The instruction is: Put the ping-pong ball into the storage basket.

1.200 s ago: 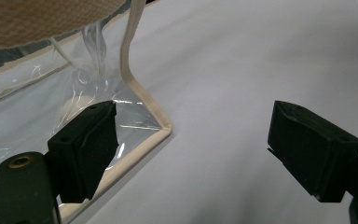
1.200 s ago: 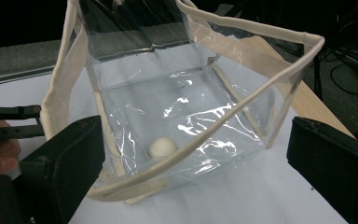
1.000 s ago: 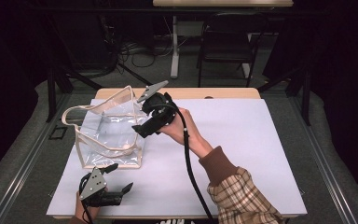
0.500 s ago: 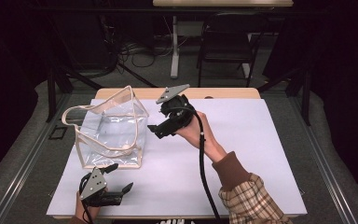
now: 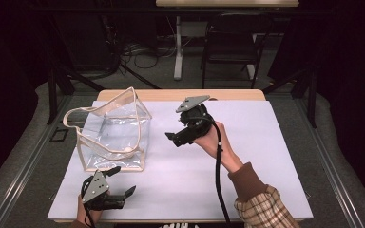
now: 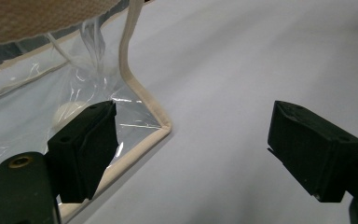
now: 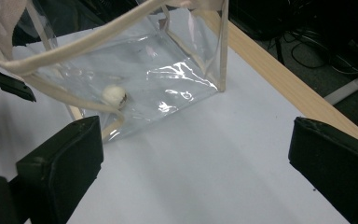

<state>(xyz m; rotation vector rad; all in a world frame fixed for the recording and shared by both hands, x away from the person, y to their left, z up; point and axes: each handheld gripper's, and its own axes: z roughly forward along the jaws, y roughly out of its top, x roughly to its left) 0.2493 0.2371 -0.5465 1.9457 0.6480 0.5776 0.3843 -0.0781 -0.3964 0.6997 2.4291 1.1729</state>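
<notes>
A clear plastic bag with cream fabric trim and a looped handle (image 5: 114, 135) stood upright on the white-topped counter (image 5: 266, 156) at the centre left of the high view, with a small round cream object (image 7: 115, 96) lying inside it near the bottom. The right gripper (image 5: 173, 138) hung at mid-frame just right of the bag, apart from it, jaws spread wide and empty. The left gripper (image 5: 121, 180) rested low at the lower left of the frame, just below the bag's bottom corner, its jaws likewise parted with nothing between them.
</notes>
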